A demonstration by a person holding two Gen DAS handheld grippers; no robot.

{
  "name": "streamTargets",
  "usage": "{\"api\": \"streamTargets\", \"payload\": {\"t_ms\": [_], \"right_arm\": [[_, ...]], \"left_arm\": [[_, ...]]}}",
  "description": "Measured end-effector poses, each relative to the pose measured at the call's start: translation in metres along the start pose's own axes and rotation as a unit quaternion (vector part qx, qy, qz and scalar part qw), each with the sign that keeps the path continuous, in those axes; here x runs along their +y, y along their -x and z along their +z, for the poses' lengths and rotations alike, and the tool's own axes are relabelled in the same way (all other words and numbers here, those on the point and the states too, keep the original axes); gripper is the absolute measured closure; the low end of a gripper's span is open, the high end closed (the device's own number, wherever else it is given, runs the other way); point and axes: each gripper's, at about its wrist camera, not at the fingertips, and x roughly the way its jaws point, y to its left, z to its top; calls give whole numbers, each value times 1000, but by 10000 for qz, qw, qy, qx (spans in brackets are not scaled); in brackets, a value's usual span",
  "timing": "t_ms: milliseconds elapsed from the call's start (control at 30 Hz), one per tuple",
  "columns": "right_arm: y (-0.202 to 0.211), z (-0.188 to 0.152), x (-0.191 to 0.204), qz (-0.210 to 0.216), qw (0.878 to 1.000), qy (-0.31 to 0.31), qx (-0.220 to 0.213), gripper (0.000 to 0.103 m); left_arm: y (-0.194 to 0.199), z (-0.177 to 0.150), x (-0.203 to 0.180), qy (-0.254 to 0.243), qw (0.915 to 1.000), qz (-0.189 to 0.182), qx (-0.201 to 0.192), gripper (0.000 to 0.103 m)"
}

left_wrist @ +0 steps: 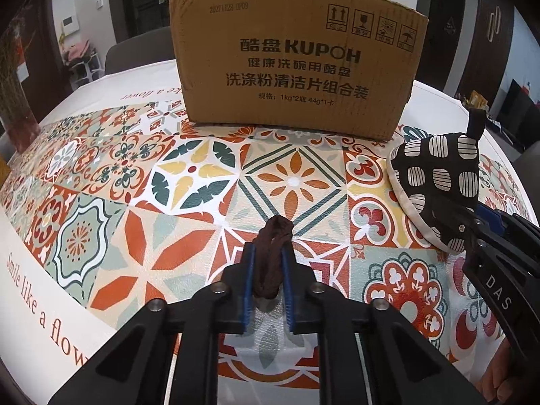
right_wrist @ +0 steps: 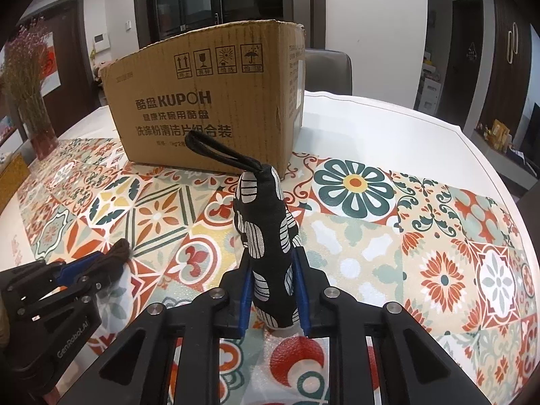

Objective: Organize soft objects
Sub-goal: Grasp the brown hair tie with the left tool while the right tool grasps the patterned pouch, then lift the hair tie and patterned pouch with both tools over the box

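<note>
Both tools clamped on something soft, cardboard box sitting just behind.

Left tool (left_wrist: 268,266) has its blue pads squeezed onto a bunched-up brown stocking (left_wrist: 272,256), which pokes out past the tips over the tile-pattern cloth on the worktop (left_wrist: 152,222). Right tool (right_wrist: 274,270) is pinched on a black pot holder with white striped blobs (right_wrist: 266,236); it sticks up between the pads and its black loop (right_wrist: 216,150) flops back toward the box. The cardboard box (left_wrist: 297,64), printed KUPOH, stands upright on the worktop beyond both tools, not touching either thing. From the right wrist camera, the left tool and its stocking sit low at the left. A vase of dried flowers (right_wrist: 28,81) stands far left.
</note>
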Motion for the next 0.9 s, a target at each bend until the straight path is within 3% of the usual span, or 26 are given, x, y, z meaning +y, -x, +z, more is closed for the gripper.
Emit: {"api": "streamTargets", "payload": {"t_ms": [367,900], "right_arm": [[13,0,5,90,9998,-180,-17,82],[48,7,23,78,9995,-261,-184,82]], "left_arm": [[14,5,3,-129,9989,-443,-64,90],[52,11,15,-178,9971,-615,-422,90]]}}
